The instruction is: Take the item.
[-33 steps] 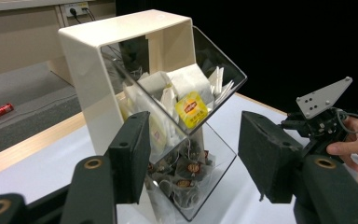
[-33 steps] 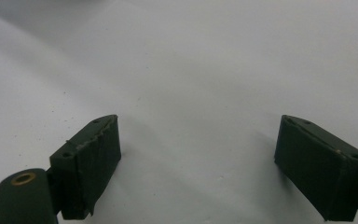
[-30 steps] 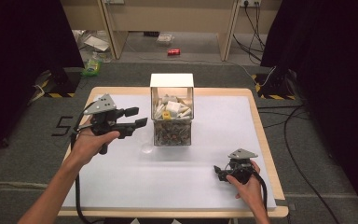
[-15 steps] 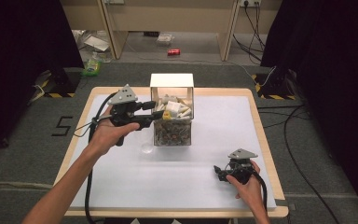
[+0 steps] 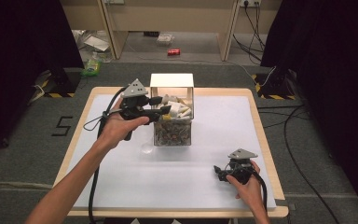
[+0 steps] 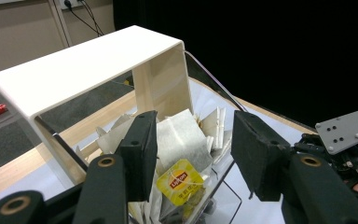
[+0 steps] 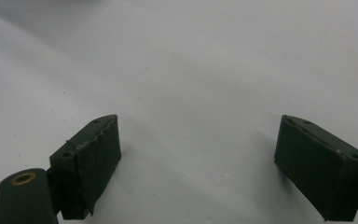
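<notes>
White mat covers the tabletop (image 5: 121, 186), which has a pale wooden rim. Near its far edge stands the clear box (image 5: 172, 133) with a white lid arch, packed with tea bags (image 6: 182, 135); one yellow-tagged tea bag (image 6: 179, 182) lies on top. Left gripper (image 5: 161, 106) hovers at the box's open top, jaws released and half apart with nothing pinched between them, having just narrowed, then eased open slightly. Right gripper (image 5: 220, 173) rests on the mat near the right front corner, jaws spread wide over bare mat. Grey carpet (image 5: 28, 140) surrounds the table, with black curtains (image 5: 18, 37) either side, cables (image 5: 289, 126), and a red can (image 5: 174, 52) on the floor behind.
</notes>
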`<state>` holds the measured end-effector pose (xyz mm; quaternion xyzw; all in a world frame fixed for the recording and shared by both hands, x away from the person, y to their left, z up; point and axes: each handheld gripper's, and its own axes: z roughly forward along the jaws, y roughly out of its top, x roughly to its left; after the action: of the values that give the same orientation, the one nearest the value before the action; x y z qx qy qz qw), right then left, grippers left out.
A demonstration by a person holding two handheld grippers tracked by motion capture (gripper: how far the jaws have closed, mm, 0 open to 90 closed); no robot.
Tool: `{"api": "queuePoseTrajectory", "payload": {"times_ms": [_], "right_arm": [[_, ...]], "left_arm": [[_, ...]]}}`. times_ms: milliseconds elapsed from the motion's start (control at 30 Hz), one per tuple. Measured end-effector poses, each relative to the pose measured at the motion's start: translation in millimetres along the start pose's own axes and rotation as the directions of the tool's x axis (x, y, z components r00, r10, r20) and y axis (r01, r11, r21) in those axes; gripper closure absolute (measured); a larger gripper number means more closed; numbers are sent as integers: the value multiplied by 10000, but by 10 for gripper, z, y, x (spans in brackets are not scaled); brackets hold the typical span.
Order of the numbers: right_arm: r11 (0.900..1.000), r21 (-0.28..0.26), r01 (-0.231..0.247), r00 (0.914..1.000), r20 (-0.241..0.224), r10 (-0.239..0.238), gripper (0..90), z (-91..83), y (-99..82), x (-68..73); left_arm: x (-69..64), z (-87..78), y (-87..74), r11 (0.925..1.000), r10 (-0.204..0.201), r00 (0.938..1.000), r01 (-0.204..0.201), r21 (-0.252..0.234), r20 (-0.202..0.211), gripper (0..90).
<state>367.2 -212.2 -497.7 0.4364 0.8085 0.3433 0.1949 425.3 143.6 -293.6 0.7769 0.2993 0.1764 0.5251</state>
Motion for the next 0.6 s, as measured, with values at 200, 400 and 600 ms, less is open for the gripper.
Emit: {"api": "queuePoseTrajectory", "payload": {"times_ms": [200, 400, 600], "right_arm": [[10000, -2, 4, 10000, -1, -4, 148, 0, 0, -1], [10000, -15, -1, 10000, 2, 1, 148, 1, -1, 0], [10000, -19, 4, 10000, 1, -4, 148, 1, -1, 0]], "left_arm": [[-11, 86, 9, 9998, -4, 10000, 5, 178, -82, 472], [11, 205, 10, 9989, -78, 9998, 87, 466, -200, 437], [37, 287, 12, 9978, -172, 9995, 189, 639, -280, 425]]}}
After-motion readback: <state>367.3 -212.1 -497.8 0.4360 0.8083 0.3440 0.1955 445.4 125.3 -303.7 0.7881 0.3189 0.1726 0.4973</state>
